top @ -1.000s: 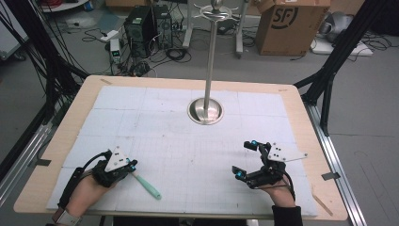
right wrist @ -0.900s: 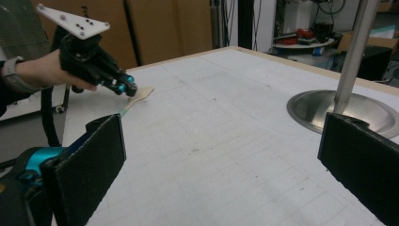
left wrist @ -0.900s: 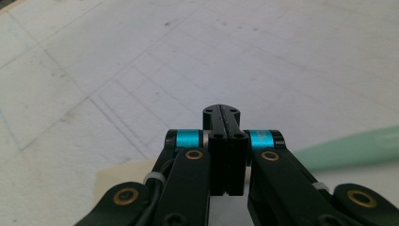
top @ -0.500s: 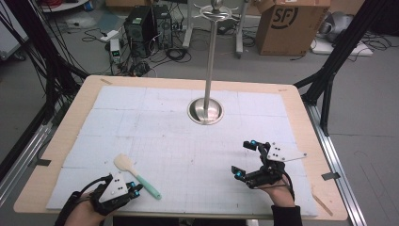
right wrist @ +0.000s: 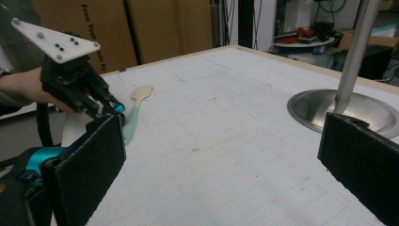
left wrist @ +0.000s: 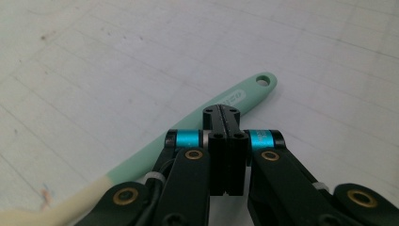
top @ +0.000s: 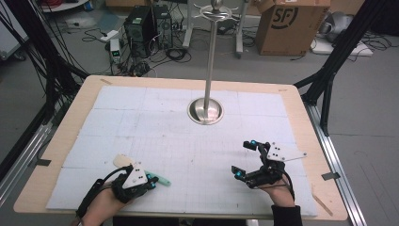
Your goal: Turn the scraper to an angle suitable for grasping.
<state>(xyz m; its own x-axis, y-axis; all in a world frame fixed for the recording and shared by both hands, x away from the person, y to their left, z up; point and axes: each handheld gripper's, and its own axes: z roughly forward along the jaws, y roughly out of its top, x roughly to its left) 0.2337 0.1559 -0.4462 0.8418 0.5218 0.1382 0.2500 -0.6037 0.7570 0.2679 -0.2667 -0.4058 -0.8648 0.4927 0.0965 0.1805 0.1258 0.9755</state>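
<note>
A spatula (top: pixel 162 180) with a mint-green handle and a cream head lies flat on the white mat near the front left. My left gripper (top: pixel 153 181) hovers low over its handle with both jaws pressed together and nothing between them; the handle (left wrist: pixel 237 98) runs underneath and past the tips. From the right gripper view, the left gripper (right wrist: pixel 115 108) sits right at the spatula (right wrist: pixel 135 104). My right gripper (top: pixel 243 158) rests at the front right, jaws wide apart and empty (right wrist: pixel 221 155).
A tall metal pole on a round steel base (top: pixel 205 112) stands mid-table, also ahead of the right gripper (right wrist: pixel 339 106). The mat lies on a wooden tabletop (top: pixel 308 132). A cardboard box (top: pixel 287 23) and cables lie on the floor beyond.
The left hand has pulled back from the spatula's head toward the near edge, then shifted right over the handle. The right hand has stayed where it was.
</note>
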